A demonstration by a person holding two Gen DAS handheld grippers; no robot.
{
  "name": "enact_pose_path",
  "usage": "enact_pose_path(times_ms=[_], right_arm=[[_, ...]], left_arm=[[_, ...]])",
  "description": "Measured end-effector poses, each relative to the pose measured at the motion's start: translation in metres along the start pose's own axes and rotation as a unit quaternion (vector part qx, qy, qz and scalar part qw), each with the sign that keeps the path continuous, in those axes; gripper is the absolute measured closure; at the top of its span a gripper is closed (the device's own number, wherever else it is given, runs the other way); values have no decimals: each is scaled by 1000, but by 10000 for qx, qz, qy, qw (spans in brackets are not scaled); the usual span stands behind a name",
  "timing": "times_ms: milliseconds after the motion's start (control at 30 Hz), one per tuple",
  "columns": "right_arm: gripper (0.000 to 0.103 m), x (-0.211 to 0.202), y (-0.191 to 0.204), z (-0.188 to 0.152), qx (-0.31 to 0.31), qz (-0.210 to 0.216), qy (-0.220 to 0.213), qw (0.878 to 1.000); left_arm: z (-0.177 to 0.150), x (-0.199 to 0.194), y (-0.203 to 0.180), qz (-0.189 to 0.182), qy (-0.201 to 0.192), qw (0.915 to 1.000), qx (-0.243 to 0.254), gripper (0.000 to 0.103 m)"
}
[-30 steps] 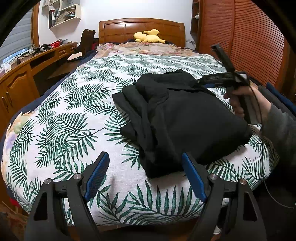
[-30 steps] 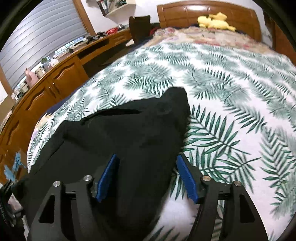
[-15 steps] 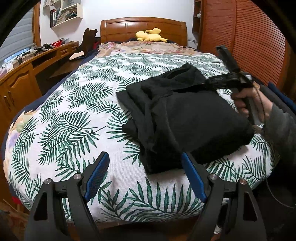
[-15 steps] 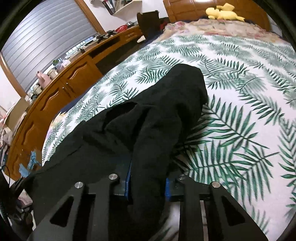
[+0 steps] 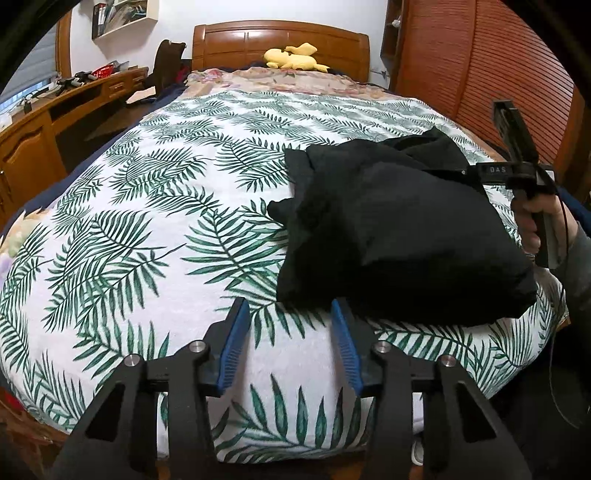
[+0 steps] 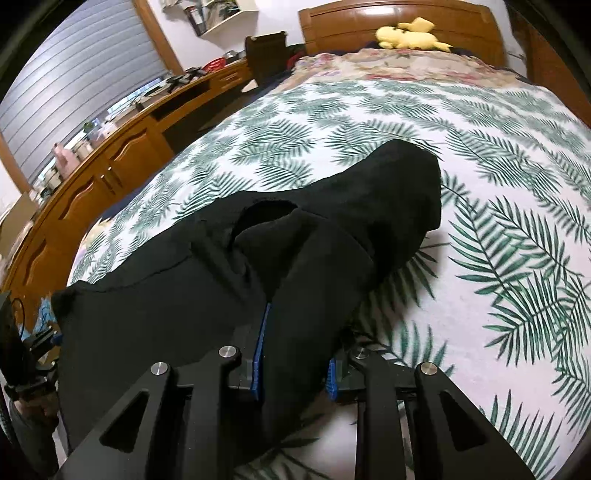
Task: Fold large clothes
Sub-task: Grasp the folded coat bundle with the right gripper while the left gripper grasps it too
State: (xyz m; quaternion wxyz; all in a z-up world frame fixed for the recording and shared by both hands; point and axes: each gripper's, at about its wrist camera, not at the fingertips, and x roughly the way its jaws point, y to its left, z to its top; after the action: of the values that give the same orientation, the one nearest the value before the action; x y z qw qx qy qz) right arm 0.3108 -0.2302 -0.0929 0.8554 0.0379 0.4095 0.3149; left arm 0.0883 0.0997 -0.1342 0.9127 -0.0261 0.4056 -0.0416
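On the leaf-print bed (image 5: 155,206), the right claw (image 6: 295,365) grips the black garment (image 5: 391,229) near the bed's right edge, while the open left claw (image 5: 288,343) hovers empty just before its near hem.

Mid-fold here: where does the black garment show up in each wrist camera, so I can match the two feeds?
Left wrist view: the crumpled black fabric garment lies right of centre on the leaf-print bedspread, ahead of the open left hand-held gripper.
Right wrist view: the garment fills the lower left and centre, pinched in the right hand-held gripper.
Shared landmark: the yellow plush toy at the wooden headboard.
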Motion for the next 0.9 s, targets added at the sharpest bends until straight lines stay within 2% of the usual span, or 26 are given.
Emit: enact_pose_path(times_ms=[233, 400, 500, 900], right_arm=[[74, 17, -3, 11, 128, -75, -13, 9999], [54, 19, -1, 13, 236, -176, 23, 9996], [46, 26, -3, 15, 344, -139, 55, 9993], [45, 26, -8, 8, 502, -27, 40, 9987]], left_arm=[[2, 11, -4, 31, 123, 9999, 14, 56], [4, 15, -6, 18, 178, 9998, 41, 56], [6, 17, -8, -10, 218, 9997, 59, 56], [15, 27, -7, -304, 327, 9988, -197, 56]])
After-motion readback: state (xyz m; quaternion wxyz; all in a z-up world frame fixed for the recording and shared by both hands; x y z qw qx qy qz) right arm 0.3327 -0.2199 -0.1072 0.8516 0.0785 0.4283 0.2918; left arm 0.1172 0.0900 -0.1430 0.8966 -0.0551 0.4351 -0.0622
